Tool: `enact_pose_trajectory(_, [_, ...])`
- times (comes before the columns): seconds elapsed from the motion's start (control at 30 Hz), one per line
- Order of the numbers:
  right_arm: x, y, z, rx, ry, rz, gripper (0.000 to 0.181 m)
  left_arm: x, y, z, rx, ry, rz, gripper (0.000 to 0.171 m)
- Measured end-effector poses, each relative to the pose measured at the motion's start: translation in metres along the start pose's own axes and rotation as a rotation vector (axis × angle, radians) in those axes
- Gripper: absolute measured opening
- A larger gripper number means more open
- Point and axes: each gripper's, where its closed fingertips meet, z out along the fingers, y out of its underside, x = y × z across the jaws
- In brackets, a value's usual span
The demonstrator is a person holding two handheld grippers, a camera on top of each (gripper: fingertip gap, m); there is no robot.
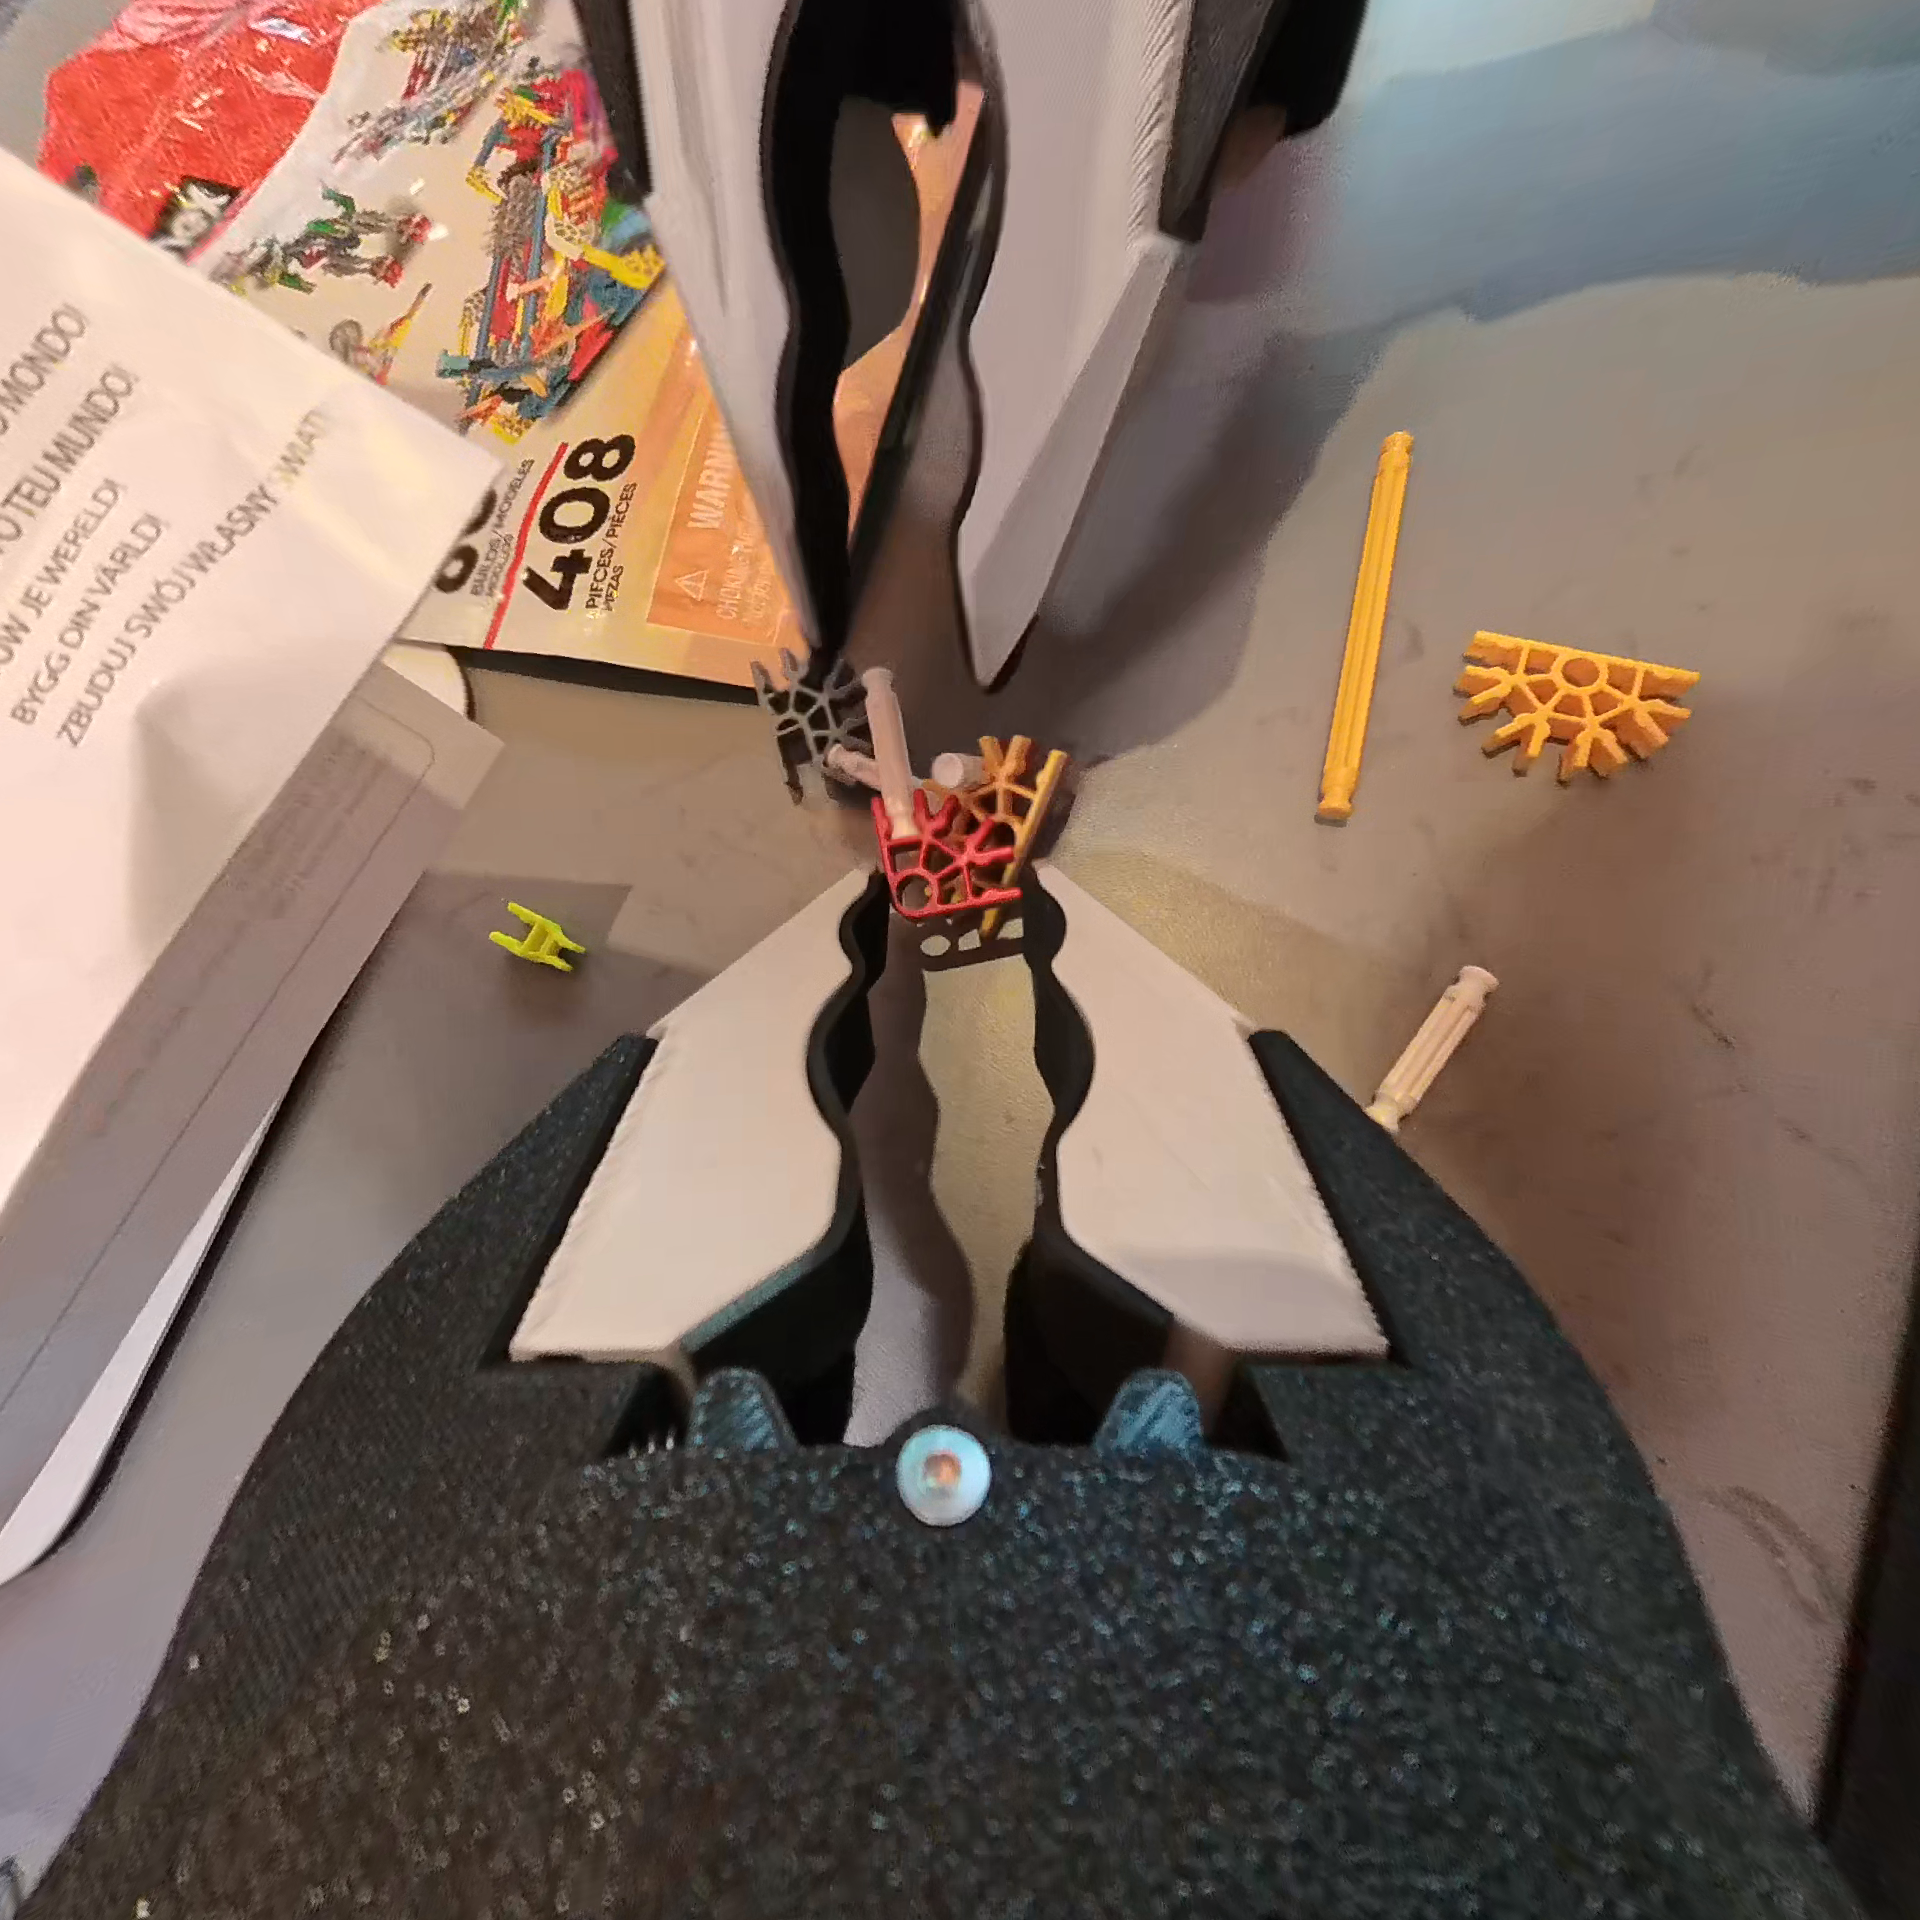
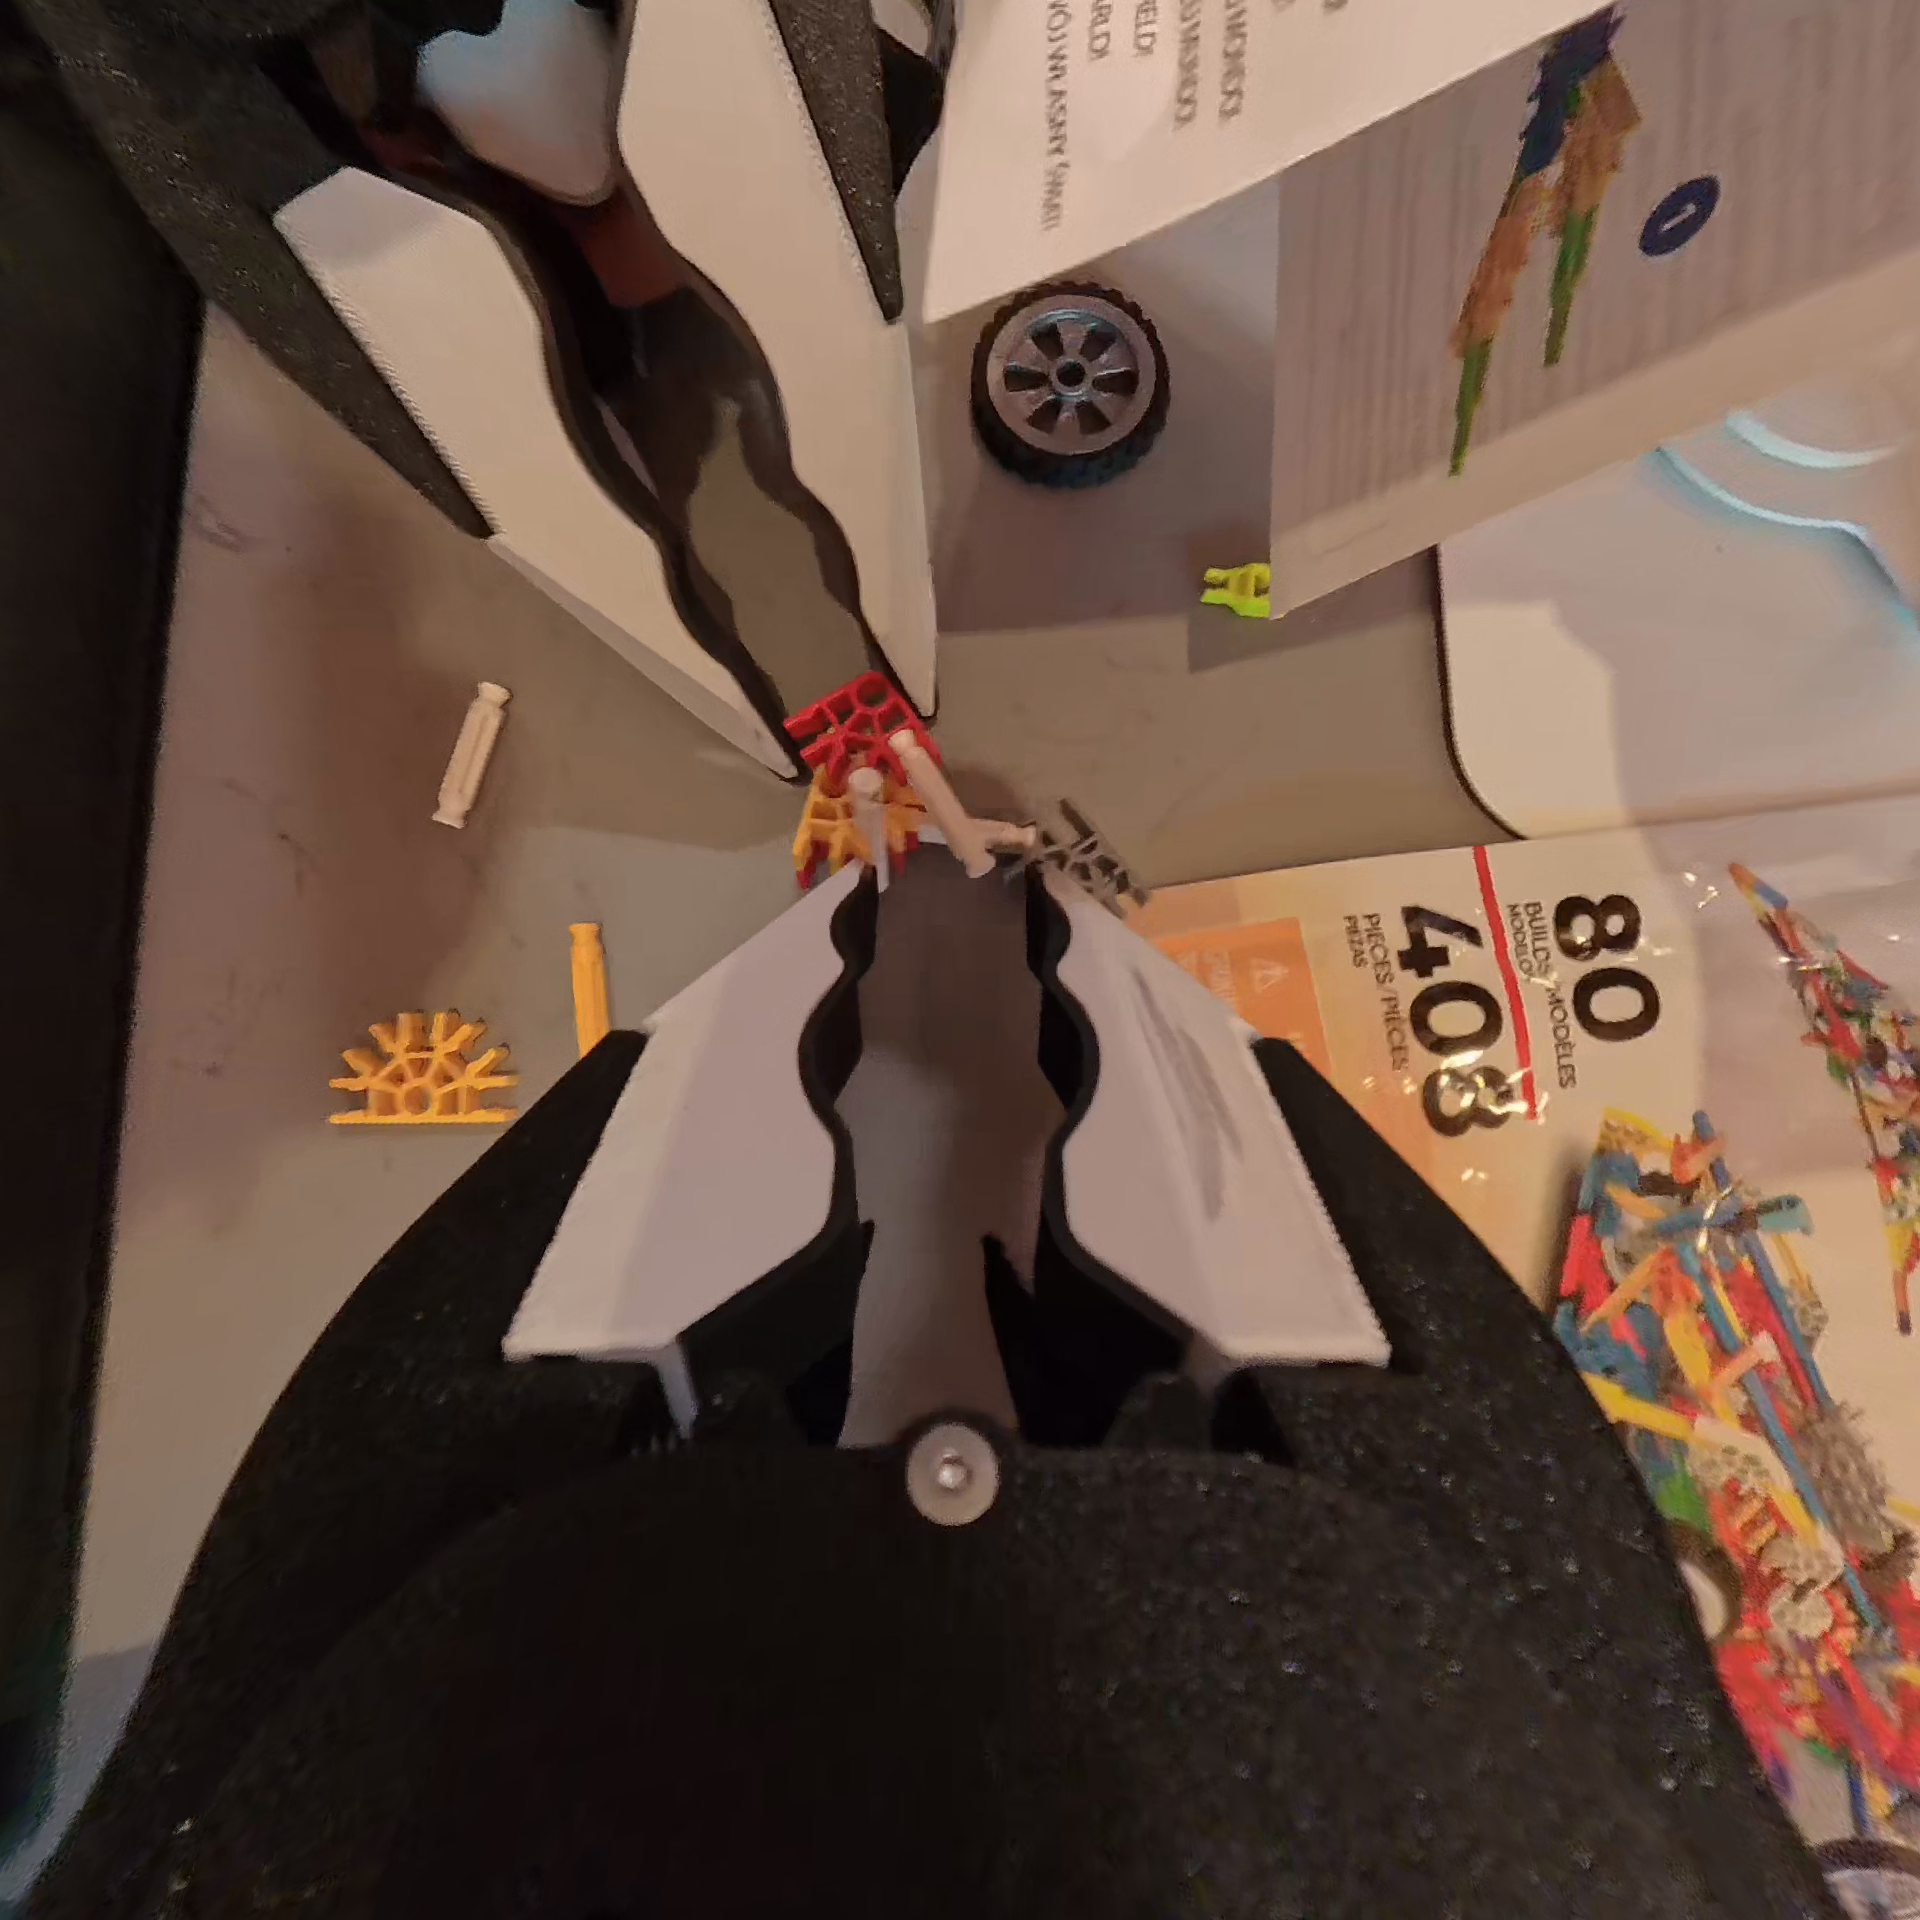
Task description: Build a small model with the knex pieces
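Construction-toy pieces meet between two opposed grippers. In the left wrist view, the left gripper [image 1: 951, 899] pinches a red connector [image 1: 948, 868] at its fingertips, jaws nearly closed, steadying a small cluster with a yellow connector [image 1: 1003, 795] and pale rods [image 1: 885, 727]. A long yellow rod [image 1: 1363, 629] and a loose yellow fan connector [image 1: 1574, 717] lie apart on the grey tabletop [image 1: 1662, 1039].

In the right wrist view, the right gripper [image 2: 951, 883] stands partly open around the pale rods, a grey connector [image 2: 1086, 857] beside its tip; whether it grips is unclear. A toy wheel [image 2: 1070, 379] sits beyond.
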Motion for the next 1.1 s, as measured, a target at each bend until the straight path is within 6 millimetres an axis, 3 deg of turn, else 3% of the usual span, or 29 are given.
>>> enact_pose_trajectory(0.13, [-0.015, 0.005, -0.006, 0.022, 0.007, 0.024, 0.027, 0.001, -0.001, 0.000, -0.005, -0.020, 0.036, 0.025])
enact_pose_trajectory(0.27, [-0.023, 0.003, 0.003, 0.027, 0.033, 0.012, 0.019, 0.002, -0.001, 0.002, -0.008, -0.035, 0.047, 0.024])
enact_pose_trajectory(0.43, [-0.022, 0.003, 0.010, 0.058, 0.075, 0.018, 0.007, 0.002, -0.001, 0.004, -0.013, -0.036, 0.042, 0.024])
enact_pose_trajectory(0.8, [-0.022, 0.003, 0.009, 0.083, 0.100, -0.005, 0.006, -0.012, -0.001, 0.002, -0.014, -0.063, 0.027, 0.024])
enact_pose_trajectory(0.97, [-0.017, 0.007, 0.003, 0.098, 0.114, 0.015, 0.007, -0.008, 0.000, 0.007, -0.026, -0.022, 0.012, 0.024])
enact_pose_trajectory(1.1, [-0.017, 0.007, 0.011, 0.093, 0.116, 0.005, 0.006, -0.008, -0.003, 0.008, -0.020, -0.014, 0.005, 0.024])
